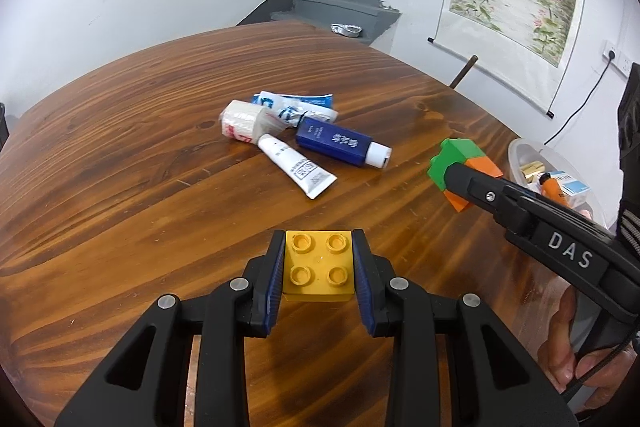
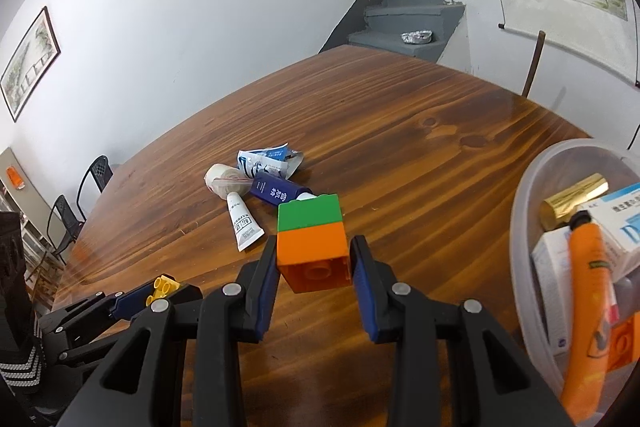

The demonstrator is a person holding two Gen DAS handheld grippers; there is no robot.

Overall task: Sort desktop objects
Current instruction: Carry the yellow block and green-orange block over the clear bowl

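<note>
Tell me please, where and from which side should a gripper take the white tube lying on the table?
Probably grip the white tube across its round middle body, coming from above. It lies flat; its cap end sits close against the wrapped roll and the blue bottle, while the flat crimped tail points to bare table but is thin, so a poor hold.

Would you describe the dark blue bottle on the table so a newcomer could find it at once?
On the wooden table, find the small heap of toiletries near its middle. The dark blue bottle lies on its side at the heap's right edge, beside the white tube. It alone is boxy, navy, white-capped and printed with pale characters.
</note>
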